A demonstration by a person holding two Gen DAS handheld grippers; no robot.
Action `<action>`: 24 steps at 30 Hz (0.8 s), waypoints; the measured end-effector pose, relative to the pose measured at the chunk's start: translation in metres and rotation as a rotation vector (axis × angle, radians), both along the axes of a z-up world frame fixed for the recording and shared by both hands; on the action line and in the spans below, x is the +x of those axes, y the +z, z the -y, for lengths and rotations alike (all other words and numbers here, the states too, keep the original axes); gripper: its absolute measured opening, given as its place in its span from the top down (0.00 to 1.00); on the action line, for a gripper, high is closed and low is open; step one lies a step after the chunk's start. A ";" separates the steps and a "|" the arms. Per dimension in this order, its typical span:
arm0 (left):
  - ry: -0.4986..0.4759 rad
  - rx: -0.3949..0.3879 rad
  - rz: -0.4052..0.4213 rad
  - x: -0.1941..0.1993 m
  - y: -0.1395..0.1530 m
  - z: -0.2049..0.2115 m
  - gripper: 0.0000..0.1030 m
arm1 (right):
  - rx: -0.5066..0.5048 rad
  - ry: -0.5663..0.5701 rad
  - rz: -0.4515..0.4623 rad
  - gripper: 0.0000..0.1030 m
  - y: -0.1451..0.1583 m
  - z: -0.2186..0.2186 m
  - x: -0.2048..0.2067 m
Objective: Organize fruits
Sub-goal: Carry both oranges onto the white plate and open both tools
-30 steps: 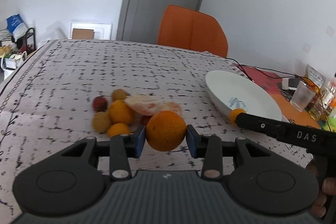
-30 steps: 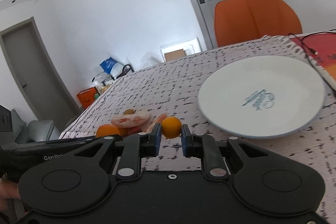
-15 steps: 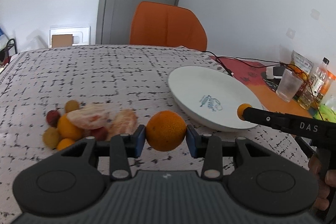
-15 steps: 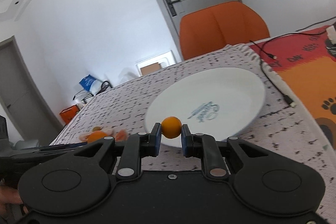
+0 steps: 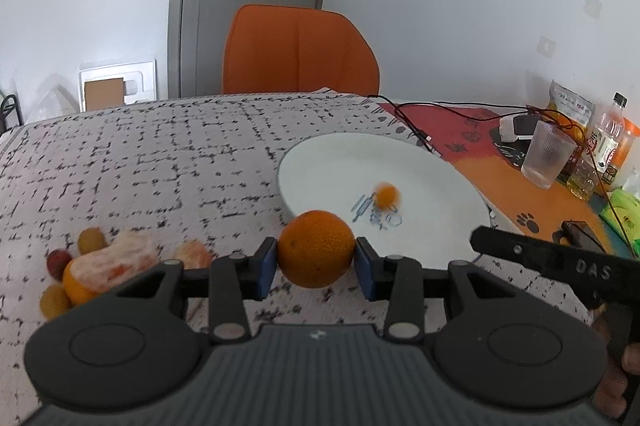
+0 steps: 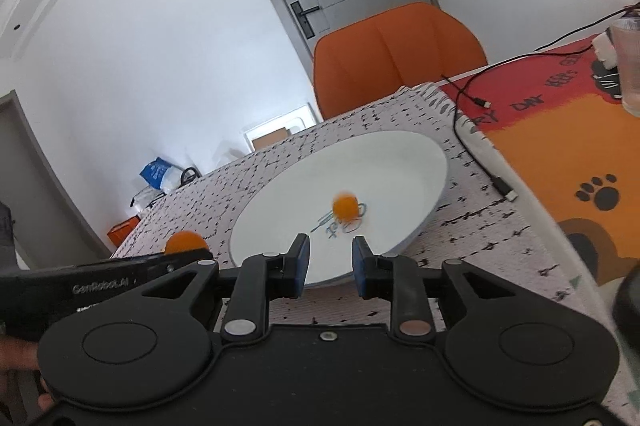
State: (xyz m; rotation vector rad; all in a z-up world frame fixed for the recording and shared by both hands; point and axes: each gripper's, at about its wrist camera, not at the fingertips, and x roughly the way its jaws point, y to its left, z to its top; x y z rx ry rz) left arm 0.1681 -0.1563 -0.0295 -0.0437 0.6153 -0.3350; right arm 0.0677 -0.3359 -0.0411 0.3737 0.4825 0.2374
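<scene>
My left gripper is shut on a large orange, held just above the near rim of the white plate. A small orange fruit shows blurred over the plate's middle. In the right wrist view my right gripper hangs over the plate's near rim with its jaws opening and nothing between them. The small fruit lies blurred past its fingertips, by the plate's blue logo. The large orange shows at the left above the other gripper's body.
A heap of fruit with peeled segments lies on the patterned cloth at the left. An orange chair stands behind the table. A glass, bottles and cables sit on the red-orange mat at the right.
Both grippers moved from the fruit heap to the plate. The right gripper let go of the small orange fruit, which now sits blurred on the plate. The left still holds the large orange.
</scene>
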 end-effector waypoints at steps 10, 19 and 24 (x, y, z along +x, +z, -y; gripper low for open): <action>-0.055 0.017 0.012 0.015 0.004 0.037 0.60 | 0.032 -0.051 -0.016 0.75 -0.006 0.023 -0.013; -0.030 0.056 0.020 0.011 0.003 0.040 0.36 | 0.042 -0.075 -0.019 0.73 -0.007 0.034 -0.021; -0.001 0.069 0.021 0.005 0.004 0.027 0.31 | 0.049 -0.072 -0.015 0.69 -0.006 0.031 -0.022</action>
